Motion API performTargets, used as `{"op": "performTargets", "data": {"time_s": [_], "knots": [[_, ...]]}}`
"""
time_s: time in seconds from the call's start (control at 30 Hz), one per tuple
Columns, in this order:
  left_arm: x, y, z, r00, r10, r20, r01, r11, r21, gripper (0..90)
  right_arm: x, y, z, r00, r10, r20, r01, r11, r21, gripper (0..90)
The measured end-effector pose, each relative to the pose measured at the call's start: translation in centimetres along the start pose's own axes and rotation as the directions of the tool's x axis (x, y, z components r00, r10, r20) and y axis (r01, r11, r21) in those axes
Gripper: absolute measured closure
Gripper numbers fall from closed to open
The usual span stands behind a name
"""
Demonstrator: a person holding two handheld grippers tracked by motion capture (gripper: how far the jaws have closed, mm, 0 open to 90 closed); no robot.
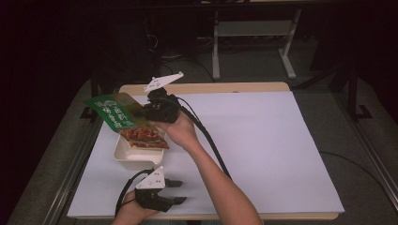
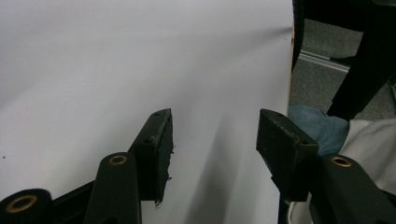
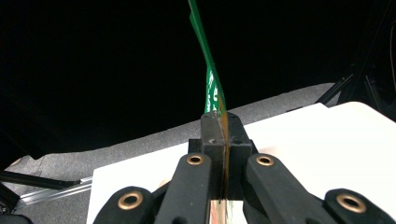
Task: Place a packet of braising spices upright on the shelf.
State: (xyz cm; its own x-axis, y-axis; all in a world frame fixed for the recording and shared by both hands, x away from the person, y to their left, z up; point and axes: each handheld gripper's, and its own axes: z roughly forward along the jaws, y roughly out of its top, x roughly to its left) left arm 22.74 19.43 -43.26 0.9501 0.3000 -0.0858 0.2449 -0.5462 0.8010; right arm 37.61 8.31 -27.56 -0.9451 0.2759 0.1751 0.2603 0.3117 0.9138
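Note:
My right gripper (image 1: 141, 113) is held above the table's left side, shut on a green printed packet (image 1: 111, 111). The packet's green end sticks up and to the left. Its reddish-brown lower part (image 1: 144, 138) hangs at a white tray (image 1: 123, 151); I cannot tell whether it touches the tray. In the right gripper view the jaws (image 3: 223, 122) are pressed flat on the packet (image 3: 212, 79), which rises edge-on above them. My left gripper (image 1: 182, 191) rests near the front edge, open, nothing between its fingers (image 2: 159, 140).
A white sheet (image 1: 263, 140) covers the wooden table, bare across its middle and right. A black cable (image 1: 211, 140) trails along the right forearm. A metal rail (image 1: 75, 164) runs beside the left edge. The person's clothing (image 2: 364, 140) shows beyond the table edge.

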Motion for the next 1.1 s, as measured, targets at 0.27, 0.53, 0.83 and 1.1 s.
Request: {"op": "performTargets", "data": {"time_s": [0.27,0.53,0.83,1.1], "knots": [[-0.1,0.0,0.0,0.9999,0.015,0.002,-0.015,0.9999,0.005,45.0,-0.6,-1.6,2.4,0.9994,0.033,0.008,-0.033,0.999,0.031,89.6],[-0.3,0.1,0.2,0.9996,0.029,0.004,-0.029,0.9995,0.013,45.0,-1.8,-3.6,2.3,0.9936,0.099,0.054,-0.098,0.995,-0.015,89.4],[-0.4,0.1,0.2,0.9996,0.027,0.007,-0.027,0.9996,0.007,45.0,-2.0,-4.9,2.0,0.99,0.1,0.1,-0.101,0.995,0.003,88.5],[-0.4,0.2,0.5,0.9994,0.032,0.009,-0.032,0.9993,0.018,44.4,-2.1,-4.6,2.1,0.9956,-0.01,0.093,-0.008,0.982,0.19,83.6]]}}
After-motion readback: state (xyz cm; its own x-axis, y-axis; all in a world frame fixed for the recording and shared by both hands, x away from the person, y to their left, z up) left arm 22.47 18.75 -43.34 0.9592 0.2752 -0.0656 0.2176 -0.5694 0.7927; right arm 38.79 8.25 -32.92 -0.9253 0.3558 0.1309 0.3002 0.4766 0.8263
